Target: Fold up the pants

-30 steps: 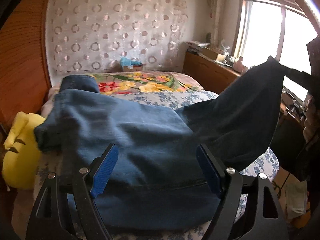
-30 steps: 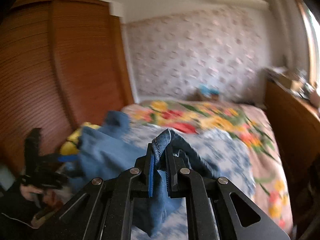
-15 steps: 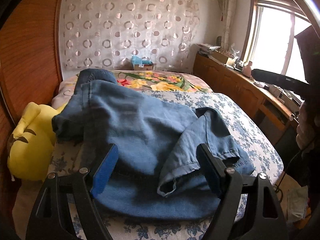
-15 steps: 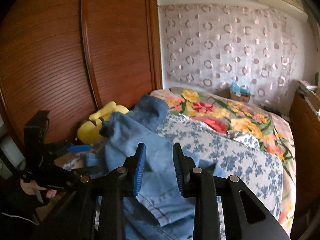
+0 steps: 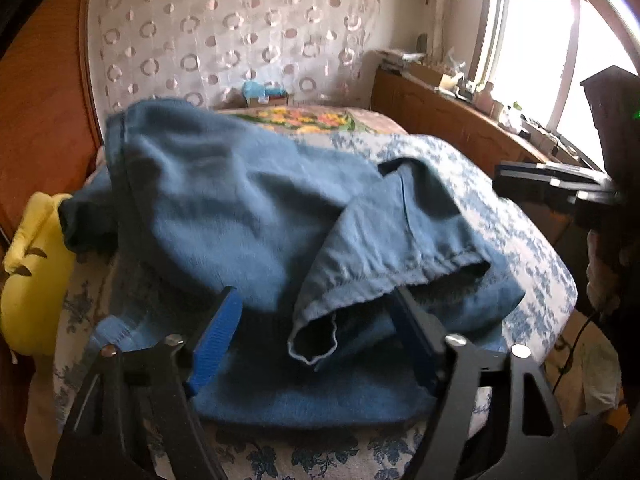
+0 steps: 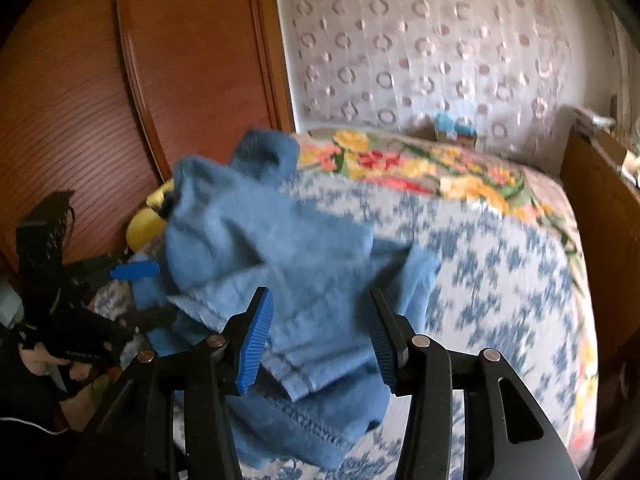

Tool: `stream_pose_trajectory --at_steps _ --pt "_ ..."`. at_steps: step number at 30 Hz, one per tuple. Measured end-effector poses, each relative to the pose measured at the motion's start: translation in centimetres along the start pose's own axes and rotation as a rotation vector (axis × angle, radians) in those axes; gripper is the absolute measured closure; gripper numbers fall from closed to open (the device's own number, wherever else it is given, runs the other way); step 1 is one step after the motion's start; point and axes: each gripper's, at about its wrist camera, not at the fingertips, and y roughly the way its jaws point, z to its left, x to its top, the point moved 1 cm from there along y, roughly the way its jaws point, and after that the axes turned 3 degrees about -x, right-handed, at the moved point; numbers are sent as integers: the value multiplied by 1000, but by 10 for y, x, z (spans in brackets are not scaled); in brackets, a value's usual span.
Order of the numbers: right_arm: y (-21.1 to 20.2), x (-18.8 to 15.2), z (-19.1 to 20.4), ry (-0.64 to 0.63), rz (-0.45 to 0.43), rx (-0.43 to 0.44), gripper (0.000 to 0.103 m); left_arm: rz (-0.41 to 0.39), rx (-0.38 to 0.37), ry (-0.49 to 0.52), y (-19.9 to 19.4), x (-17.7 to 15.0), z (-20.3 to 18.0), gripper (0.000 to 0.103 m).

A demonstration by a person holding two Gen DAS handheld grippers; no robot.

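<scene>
A: Where are the pants (image 5: 256, 216) at this moment?

B: They lie in a loose heap on the bed (image 5: 520, 240), on the blue-flowered sheet, toward its near left part. One leg is doubled back over the rest, and its hem opening (image 5: 316, 340) faces the near edge in the left wrist view.

A: And the left gripper (image 5: 316, 340)?

B: It hangs low over the near edge of the heap, tilted downward. Its jaws stand wide apart and are closing a little, with the folded leg's hem seen between them. The right-hand pad is partly tucked behind the denim, so I cannot tell whether it touches the cloth; the left one stands clear of it.

A: The right gripper (image 6: 320, 340)?

B: Its jaws are opening, about halfway apart. Denim shows in the gap, but the pads are not pressing on it; the cloth lies on the bed beneath them.

A: Anything else around?

B: A yellow plush toy (image 5: 32, 276) sits at the left edge of the bed, touching the pants' far left corner, against the wooden wardrobe (image 6: 120, 100). A flowered blanket (image 6: 420, 168) covers the far part of the bed. In the right wrist view the person's hand (image 6: 52, 364) grips the other tool's handle at the left.
</scene>
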Motion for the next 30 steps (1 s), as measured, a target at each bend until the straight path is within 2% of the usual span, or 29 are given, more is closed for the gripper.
stream_pose_trajectory --at_steps 1,3,7,10,11,14,16,18,22,24,30 --pt "4 -5 3 13 18 2 54 8 0 0 2 -1 0 31" --pt "11 -11 5 41 51 13 54 26 -3 1 8 -5 2 41" --pt "21 -25 9 96 116 17 54 53 -9 -6 17 -11 5 53" --pt "26 -26 11 148 151 40 54 55 -20 2 21 -11 4 67" --pt "27 -26 11 157 157 49 54 54 -28 5 21 -11 3 75" --pt "31 -21 15 177 178 75 55 33 -47 24 16 -8 -2 91" --pt "29 -17 19 180 180 103 90 11 -53 37 8 -5 -6 94" --pt "22 -9 26 152 157 121 96 -5 -56 48 1 -2 -8 95" --pt "-5 21 42 82 72 131 99 -61 -73 43 -25 7 -10 95" --pt "-21 42 50 41 20 128 99 -102 -89 32 -44 12 -10 95" --pt "-56 118 88 -103 -121 132 99 -191 -72 3 -90 28 2 95"
